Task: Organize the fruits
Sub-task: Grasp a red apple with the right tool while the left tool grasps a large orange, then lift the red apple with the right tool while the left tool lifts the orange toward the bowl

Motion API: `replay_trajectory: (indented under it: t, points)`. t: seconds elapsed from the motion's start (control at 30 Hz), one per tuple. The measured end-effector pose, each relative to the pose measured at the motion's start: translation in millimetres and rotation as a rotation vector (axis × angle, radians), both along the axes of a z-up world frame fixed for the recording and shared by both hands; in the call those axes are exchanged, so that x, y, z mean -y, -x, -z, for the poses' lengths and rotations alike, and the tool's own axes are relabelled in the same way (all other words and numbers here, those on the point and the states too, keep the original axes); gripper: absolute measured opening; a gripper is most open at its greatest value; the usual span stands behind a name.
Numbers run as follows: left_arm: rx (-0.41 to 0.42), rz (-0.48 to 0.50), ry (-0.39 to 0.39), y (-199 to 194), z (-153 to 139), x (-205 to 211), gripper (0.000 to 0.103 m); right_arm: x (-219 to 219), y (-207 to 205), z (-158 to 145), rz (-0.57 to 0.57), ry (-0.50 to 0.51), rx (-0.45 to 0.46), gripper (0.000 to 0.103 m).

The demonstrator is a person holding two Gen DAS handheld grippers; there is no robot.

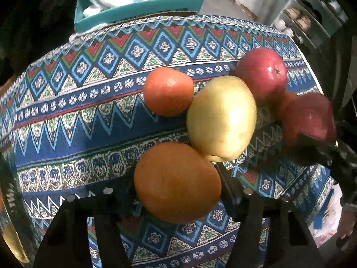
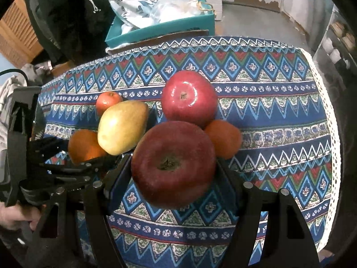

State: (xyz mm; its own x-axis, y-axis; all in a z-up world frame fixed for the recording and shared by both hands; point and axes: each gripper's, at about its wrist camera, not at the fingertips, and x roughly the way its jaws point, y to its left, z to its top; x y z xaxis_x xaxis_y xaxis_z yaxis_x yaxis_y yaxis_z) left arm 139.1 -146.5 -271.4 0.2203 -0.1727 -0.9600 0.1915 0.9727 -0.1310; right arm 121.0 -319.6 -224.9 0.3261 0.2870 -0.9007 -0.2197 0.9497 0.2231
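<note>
My left gripper [image 1: 177,185] is closed on a big orange [image 1: 177,182], its two black fingers pressed against the fruit's left and right sides just above the patterned tablecloth [image 1: 73,116]. My right gripper [image 2: 173,167] is clamped the same way on a dark red apple [image 2: 173,164], stem end facing the camera, with the jaws hugging both flanks. All the fruit sits in one tight cluster near the middle of the table. From the left wrist view, a yellow pear [image 1: 221,118] lies just beyond the big orange and touches it, a smaller orange [image 1: 168,90] rests against the pear's far left side, and a shiny red apple [image 1: 262,74] sits behind the pear to the right. The dark red apple shows at the right edge of that view, with one black finger [image 1: 321,147] of my right gripper across its lower side. From the right wrist view, the shiny red apple stands directly behind the one I hold, touching it, and another small orange [image 2: 224,138] is tucked just to the right between the two apples. The pear leans to the left, with the big orange below it inside my left gripper's fingers [image 2: 67,156]. Beyond the table's far edge sits a teal box [image 2: 160,30] holding white printed bags [image 2: 138,2].
</note>
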Motion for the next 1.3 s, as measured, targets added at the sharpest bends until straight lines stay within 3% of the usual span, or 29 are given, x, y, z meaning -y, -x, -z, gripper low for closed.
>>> replay_trajectory:
  t: [0.17, 0.37, 1.3]
  points:
    - [0.023, 0.04, -0.027, 3.1, -1.8, 9.0, 0.065, -8.0, -2.7, -1.0, -0.01, -0.006, 0.01, 0.072]
    - [0.008, 0.041, -0.004, 13.3, -6.8, 5.8, 0.065, -13.6, -3.6, -9.7, -0.023, -0.02, 0.036, 0.072]
    - [0.188, -0.008, 0.1, 46.3, -113.1, -47.4, 0.065, -45.3, 16.0, -83.5, -0.095, -0.115, 0.189, 0.072]
